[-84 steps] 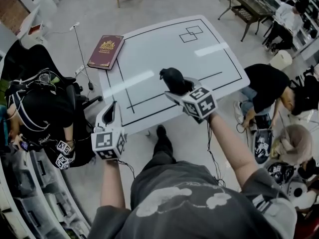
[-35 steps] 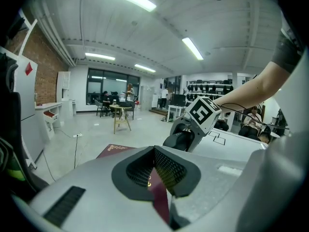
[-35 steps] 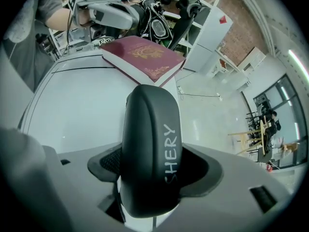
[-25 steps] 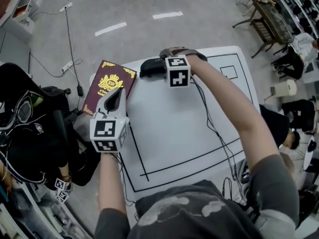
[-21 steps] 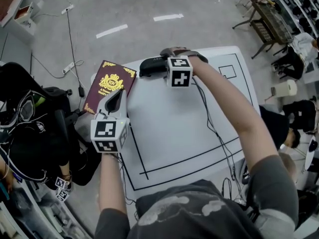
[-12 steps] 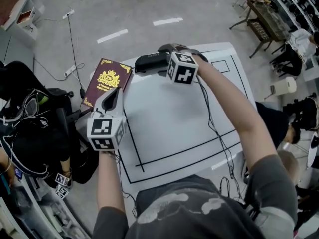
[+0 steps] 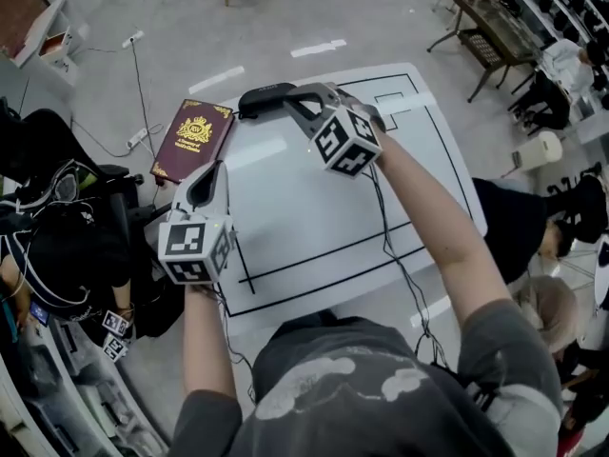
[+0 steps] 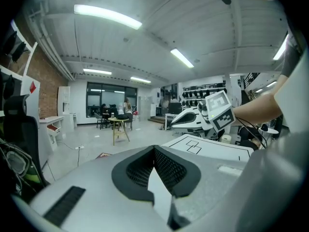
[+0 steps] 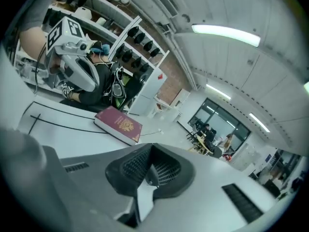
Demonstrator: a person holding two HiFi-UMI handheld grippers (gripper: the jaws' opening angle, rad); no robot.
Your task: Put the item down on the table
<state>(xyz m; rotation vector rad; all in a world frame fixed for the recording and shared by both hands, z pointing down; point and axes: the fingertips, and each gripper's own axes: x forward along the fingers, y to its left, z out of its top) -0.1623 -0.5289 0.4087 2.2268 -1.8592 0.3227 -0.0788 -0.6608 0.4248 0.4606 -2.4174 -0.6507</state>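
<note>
Lying just ahead of the right tongs (image 7: pixel 297 103), shut and empty, the black pouch (image 7: pixel 259 99) continues their line lengthwise on the table (image 7: pixel 314 208). The left tongs (image 7: pixel 213 171), also shut and empty, hang well apart.

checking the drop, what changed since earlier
The right gripper let go of the black item, now on the table at its far edge, rose away, and its jaws have just closed on nothing. The left gripper stays shut; the book is unmoved.
</note>
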